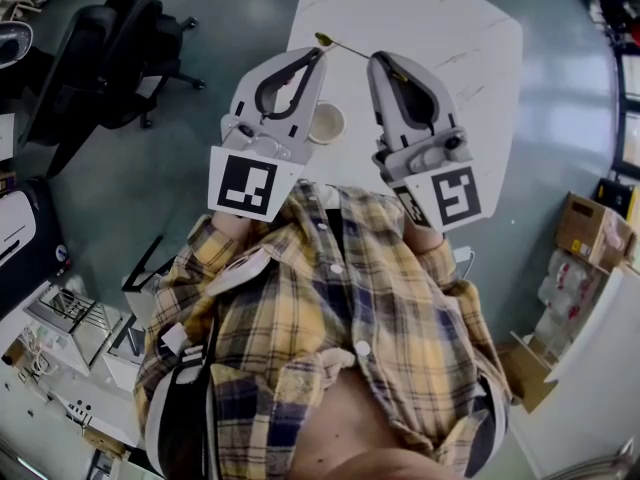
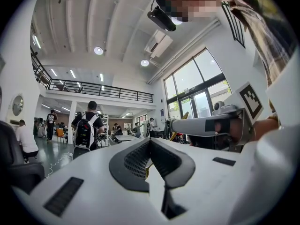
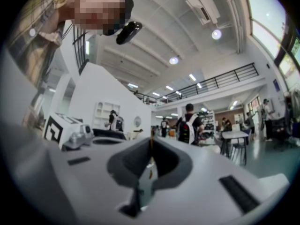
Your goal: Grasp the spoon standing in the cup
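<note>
In the head view both grippers are held up over the white table (image 1: pixel 450 28), their tips close together. A thin gold spoon (image 1: pixel 345 48) lies level between the tips, its bowl at the left end. My left gripper (image 1: pixel 320 56) has its jaws together, and the left gripper view shows a yellow sliver of the spoon (image 2: pixel 148 165) pinched between them. My right gripper (image 1: pixel 376 60) is shut on the handle, which the right gripper view shows as a thin strip (image 3: pixel 151 150) between the pads. The pale cup (image 1: pixel 326 123) stands on the table below, between the grippers, with nothing in it.
Dark office chairs (image 1: pixel 120 48) stand left of the table on the grey floor. Cardboard boxes (image 1: pixel 590 228) sit at the right. Both gripper views look up into a large hall with people, tables and chairs in the distance.
</note>
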Tool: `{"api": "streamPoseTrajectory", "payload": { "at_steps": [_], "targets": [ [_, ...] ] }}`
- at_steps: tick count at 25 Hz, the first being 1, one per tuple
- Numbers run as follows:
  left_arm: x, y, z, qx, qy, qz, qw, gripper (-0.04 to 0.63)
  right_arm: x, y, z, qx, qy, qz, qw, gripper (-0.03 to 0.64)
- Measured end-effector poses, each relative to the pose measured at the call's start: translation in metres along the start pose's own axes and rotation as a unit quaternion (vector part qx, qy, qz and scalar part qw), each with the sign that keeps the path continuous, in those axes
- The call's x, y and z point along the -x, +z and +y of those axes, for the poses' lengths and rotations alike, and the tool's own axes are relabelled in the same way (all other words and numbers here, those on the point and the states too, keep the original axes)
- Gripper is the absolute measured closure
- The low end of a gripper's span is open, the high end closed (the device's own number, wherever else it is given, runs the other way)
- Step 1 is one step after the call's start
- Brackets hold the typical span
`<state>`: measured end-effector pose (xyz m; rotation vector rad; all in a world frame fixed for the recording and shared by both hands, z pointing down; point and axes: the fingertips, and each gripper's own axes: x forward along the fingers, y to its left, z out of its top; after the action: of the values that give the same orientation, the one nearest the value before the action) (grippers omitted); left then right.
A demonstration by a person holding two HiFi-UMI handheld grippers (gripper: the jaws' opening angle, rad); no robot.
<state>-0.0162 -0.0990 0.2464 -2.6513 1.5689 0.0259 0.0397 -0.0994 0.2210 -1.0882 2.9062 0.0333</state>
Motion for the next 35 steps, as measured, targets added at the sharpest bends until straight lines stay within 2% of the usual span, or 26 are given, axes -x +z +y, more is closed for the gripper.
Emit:
{"api": "streamPoseTrajectory", "payload": {
  "at_steps": [11,24,31,35],
  "targets": [
    [-0.009,0.000,0.000,-0.023,-0.014,-0.006,0.9996,0.580,0.000,-0.008,-0.003,-0.005,-0.004,0.013,1.000,0.584],
    [-0.013,-0.004,0.000,-0.010,-0.027,-0.010,0.9995,0.580,-0.003,-0.016,-0.007,-0.007,-0.010,0.022,1.000,0.584],
    [-0.018,-0.005,-0.010,-0.025,-0.052,-0.006,0.9983,0.580,-0.002,-0.019,-0.007,-0.014,-0.003,0.026,1.000,0.584],
    [-0.020,-0.002,-0.013,-0.022,-0.058,-0.013,0.9980,0.580,0.000,-0.019,-0.009,-0.017,-0.002,0.025,1.000,0.584]
  ]
}}
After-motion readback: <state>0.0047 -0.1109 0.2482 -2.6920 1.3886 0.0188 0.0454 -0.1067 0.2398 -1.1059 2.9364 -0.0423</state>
